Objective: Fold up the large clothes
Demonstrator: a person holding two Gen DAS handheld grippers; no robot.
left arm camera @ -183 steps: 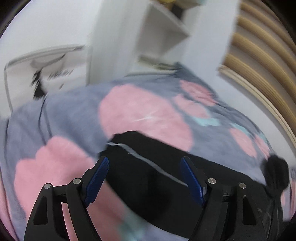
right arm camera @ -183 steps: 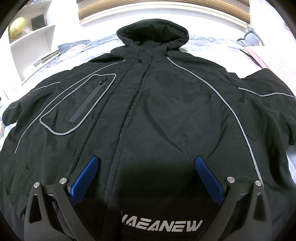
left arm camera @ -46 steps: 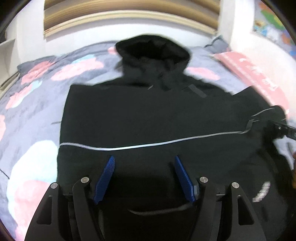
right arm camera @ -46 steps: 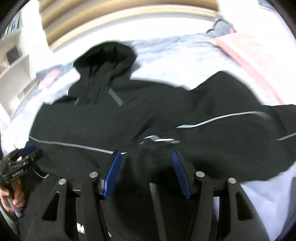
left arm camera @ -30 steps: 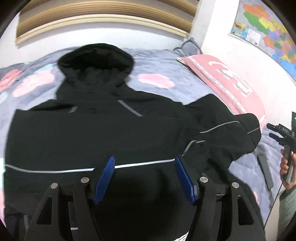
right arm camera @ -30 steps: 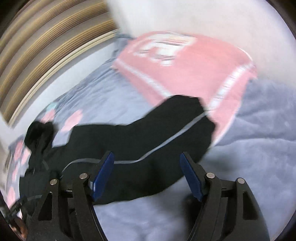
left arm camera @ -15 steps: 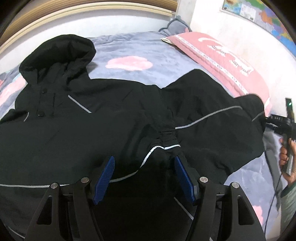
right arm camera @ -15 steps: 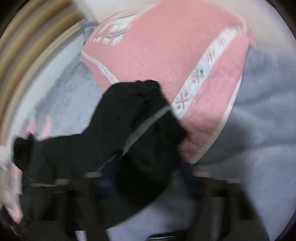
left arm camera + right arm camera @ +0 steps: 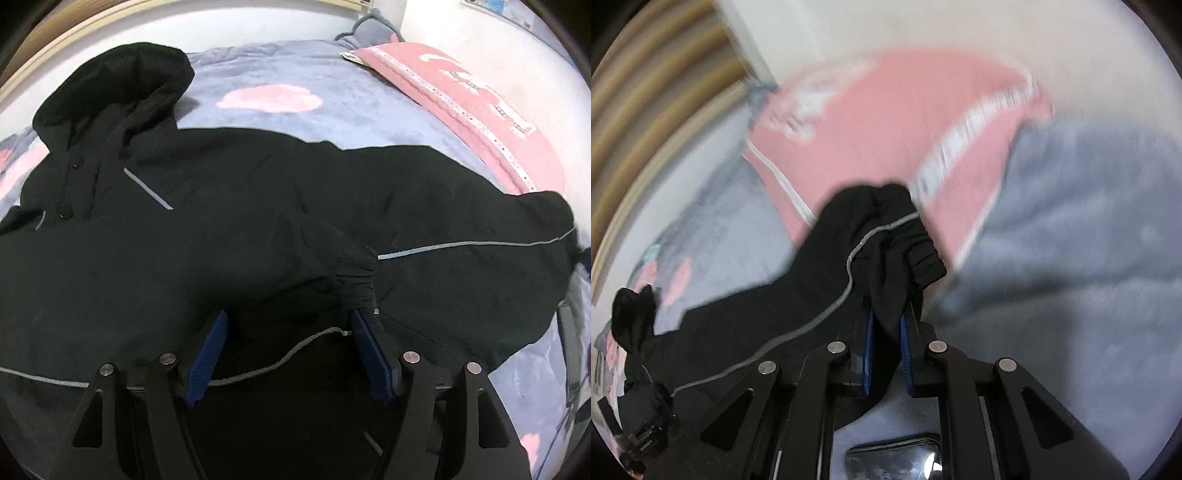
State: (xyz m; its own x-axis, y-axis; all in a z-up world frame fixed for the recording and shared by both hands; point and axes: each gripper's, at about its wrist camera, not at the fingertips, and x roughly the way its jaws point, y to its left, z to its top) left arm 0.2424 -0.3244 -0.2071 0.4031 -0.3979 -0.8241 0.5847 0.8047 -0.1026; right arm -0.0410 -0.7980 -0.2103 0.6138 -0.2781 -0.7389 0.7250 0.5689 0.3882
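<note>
A: Where was the black hooded padded jacket with grey reflective piping (image 9: pixel 236 236)?

B: It lay spread across the grey-blue fleece bedspread with pink blotches (image 9: pixel 295 122), hood toward the headboard. One sleeve was folded in over the body, its gathered cuff (image 9: pixel 356 280) lying just ahead of the left gripper (image 9: pixel 288 347).

A: And that gripper's jaws?

B: Apart, the blue ribbed pads (image 9: pixel 207 354) standing wide over the jacket's front with nothing pinched between them.

A: The other one?

B: The right gripper (image 9: pixel 886 354) had just been closing, and its pads were clamped tight on a fold of black cloth near the far sleeve's cuff (image 9: pixel 923 254). That sleeve end lay partly over the edge of the pink pillow with white lettering (image 9: pixel 905 129).

A: Any containers with something in them?

B: I couldn't make out any. A dark glossy flat object (image 9: pixel 894 458) showed on the bedspread under the right gripper, but I couldn't tell what it was.
</note>
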